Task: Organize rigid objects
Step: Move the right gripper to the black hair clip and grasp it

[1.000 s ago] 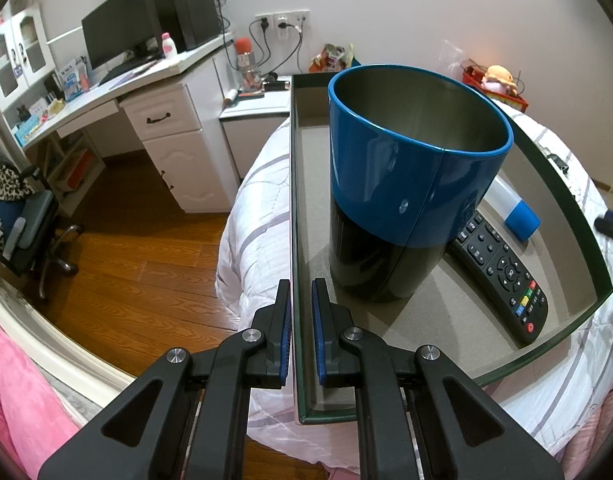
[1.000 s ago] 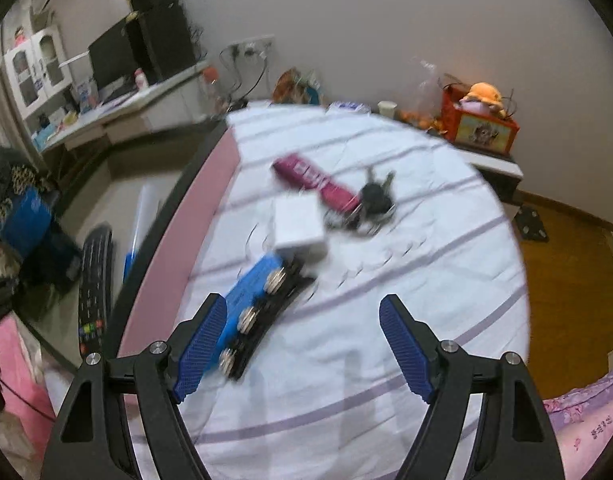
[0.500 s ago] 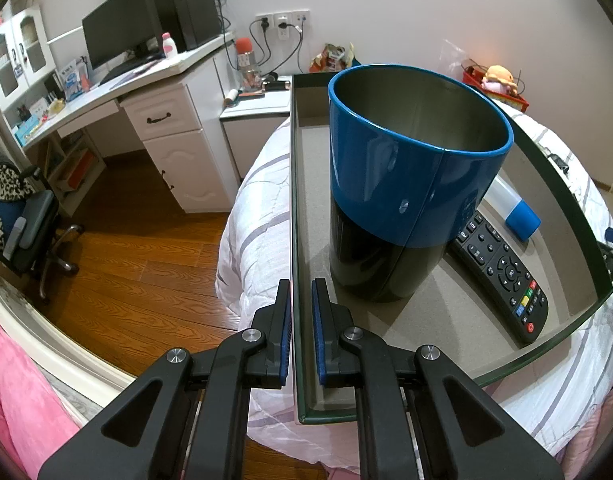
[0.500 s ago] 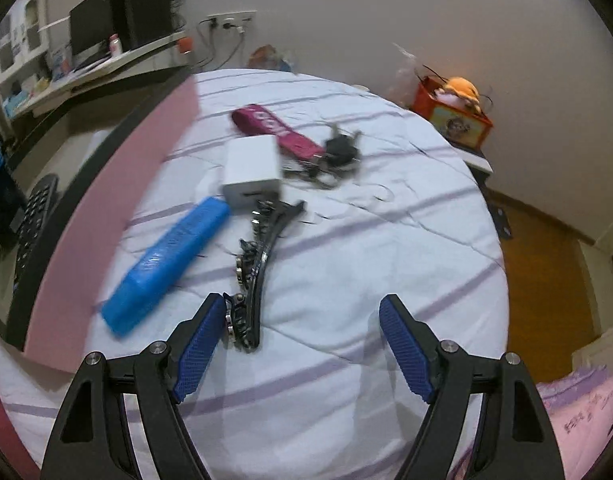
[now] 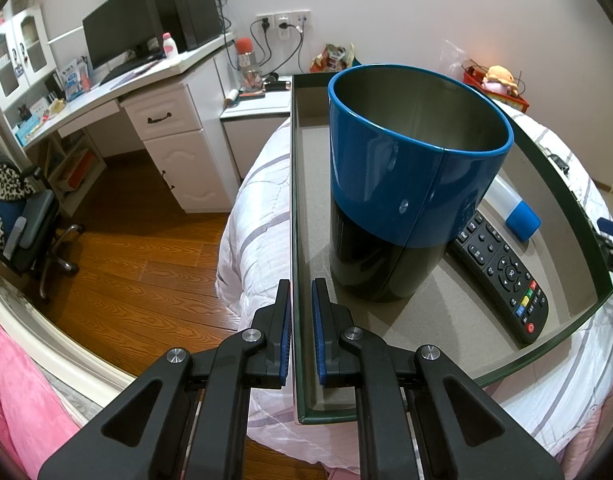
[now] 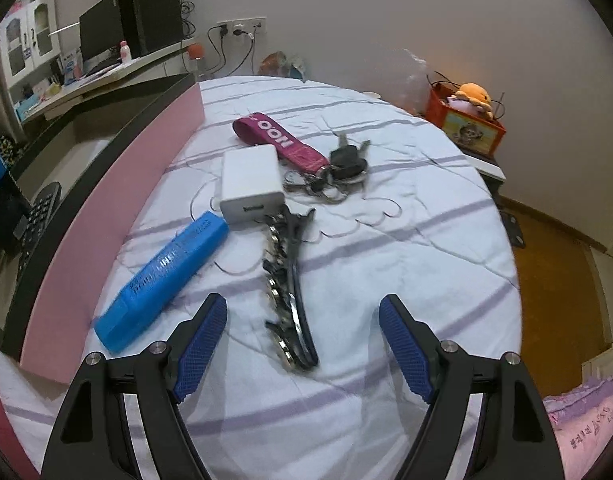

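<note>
My left gripper (image 5: 301,330) is shut on the left wall of a dark green tray (image 5: 293,200) that rests on the bed. In the tray stand a blue-and-black tin (image 5: 390,200), a black remote (image 5: 502,276) and a white tube with a blue cap (image 5: 520,216). My right gripper (image 6: 302,320) hangs open over the bedspread, its fingers on either side of a dark jewelled hair clip (image 6: 288,280) without touching it. A blue marker (image 6: 166,272), a white charger (image 6: 250,184) and keys (image 6: 346,160) on a magenta strap (image 6: 274,140) lie beyond it.
The tray's pink outer wall (image 6: 106,208) runs along the left of the right wrist view. A white desk (image 5: 166,120) with a monitor, an office chair (image 5: 30,220) and wooden floor lie left of the bed. A red box with a plush toy (image 6: 466,120) sits at the far right.
In the right wrist view the bed items have slid lower and towards the middle; the hair clip now lies between the open fingers. The left gripper and the tray have not moved.
</note>
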`<action>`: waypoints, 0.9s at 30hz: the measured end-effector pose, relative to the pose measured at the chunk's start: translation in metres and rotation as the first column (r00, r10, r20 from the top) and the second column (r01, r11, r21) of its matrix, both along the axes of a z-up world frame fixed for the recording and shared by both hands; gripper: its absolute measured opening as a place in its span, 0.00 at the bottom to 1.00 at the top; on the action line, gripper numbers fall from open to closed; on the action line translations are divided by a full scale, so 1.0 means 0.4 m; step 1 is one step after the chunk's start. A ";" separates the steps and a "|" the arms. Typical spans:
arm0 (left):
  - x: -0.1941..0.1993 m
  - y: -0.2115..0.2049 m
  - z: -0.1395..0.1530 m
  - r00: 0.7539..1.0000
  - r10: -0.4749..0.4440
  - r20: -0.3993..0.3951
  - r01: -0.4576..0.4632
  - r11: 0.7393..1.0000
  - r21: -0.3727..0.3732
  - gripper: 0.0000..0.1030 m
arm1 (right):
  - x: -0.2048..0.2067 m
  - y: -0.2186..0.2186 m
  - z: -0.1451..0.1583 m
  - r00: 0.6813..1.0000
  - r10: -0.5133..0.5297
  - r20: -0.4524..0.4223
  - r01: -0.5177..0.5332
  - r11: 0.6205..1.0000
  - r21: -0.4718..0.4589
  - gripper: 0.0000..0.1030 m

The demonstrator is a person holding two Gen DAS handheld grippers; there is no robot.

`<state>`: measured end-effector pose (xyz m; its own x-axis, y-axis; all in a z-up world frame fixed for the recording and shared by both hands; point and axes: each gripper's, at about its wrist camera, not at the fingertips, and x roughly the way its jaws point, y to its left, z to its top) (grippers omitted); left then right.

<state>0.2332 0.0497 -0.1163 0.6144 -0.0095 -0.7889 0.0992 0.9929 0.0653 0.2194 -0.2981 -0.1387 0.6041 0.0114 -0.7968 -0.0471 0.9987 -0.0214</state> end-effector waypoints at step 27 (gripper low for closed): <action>-0.002 -0.001 0.000 1.000 0.003 0.000 -0.003 1.000 0.004 0.08 | -0.008 -0.015 0.013 0.998 0.040 0.037 -0.043 0.996 0.075 0.18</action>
